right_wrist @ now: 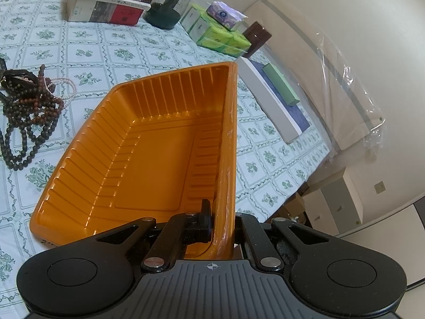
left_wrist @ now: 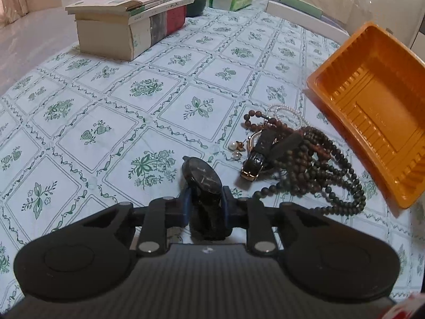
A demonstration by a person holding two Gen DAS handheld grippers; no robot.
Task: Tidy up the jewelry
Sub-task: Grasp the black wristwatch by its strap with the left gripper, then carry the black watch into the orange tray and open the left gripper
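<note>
At nine o'clock on the green-flowered white tablecloth point(left_wrist: 148, 111), well apart from the jewelry, stands a stack of thick worn books point(left_wrist: 127, 24). At six o'clock, clamped between the blue pads of the left gripper point(left_wrist: 205, 202), sits a black round-faced wristwatch point(left_wrist: 203, 175), strap pinched on both sides. At three o'clock lies a tangled heap of dark beaded necklaces point(left_wrist: 313, 159). Farther right tilts an orange ribbed plastic tray point(right_wrist: 148, 143), its rim nipped by the right gripper point(right_wrist: 221, 222), fingers pressed together on the wall.
</note>
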